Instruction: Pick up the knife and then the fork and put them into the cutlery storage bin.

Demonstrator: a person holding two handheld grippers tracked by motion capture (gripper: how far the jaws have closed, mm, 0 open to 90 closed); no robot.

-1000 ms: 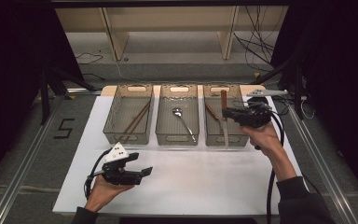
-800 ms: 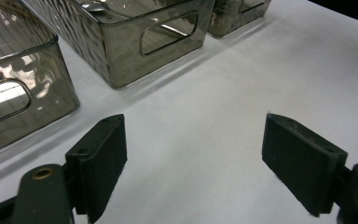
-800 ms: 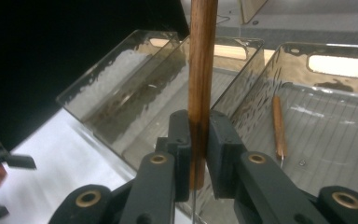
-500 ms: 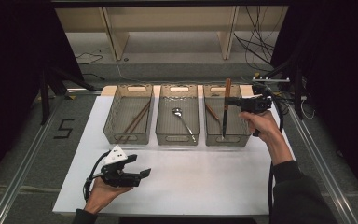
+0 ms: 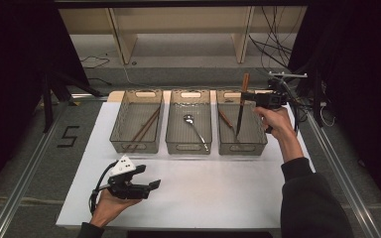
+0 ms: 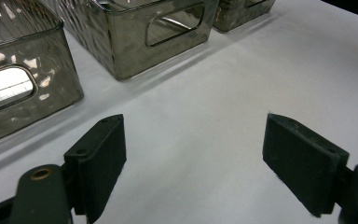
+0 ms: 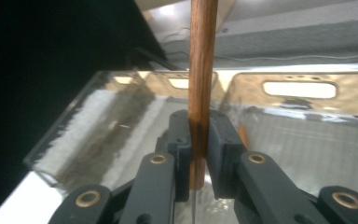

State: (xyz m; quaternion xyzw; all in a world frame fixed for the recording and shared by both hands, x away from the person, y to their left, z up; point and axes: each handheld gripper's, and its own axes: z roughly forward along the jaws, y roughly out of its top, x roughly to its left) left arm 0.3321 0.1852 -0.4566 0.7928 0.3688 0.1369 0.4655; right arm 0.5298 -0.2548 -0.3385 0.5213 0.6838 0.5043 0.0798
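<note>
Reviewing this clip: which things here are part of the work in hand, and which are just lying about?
In the job:
- right hand-held gripper, shut on the wooden-handled utensil
- wooden-handled utensil, held upright over the right bin
- right bin

Lying about:
- spoon in the middle bin
- chopsticks in the left bin
- left hand-held gripper, open, over the white table
</note>
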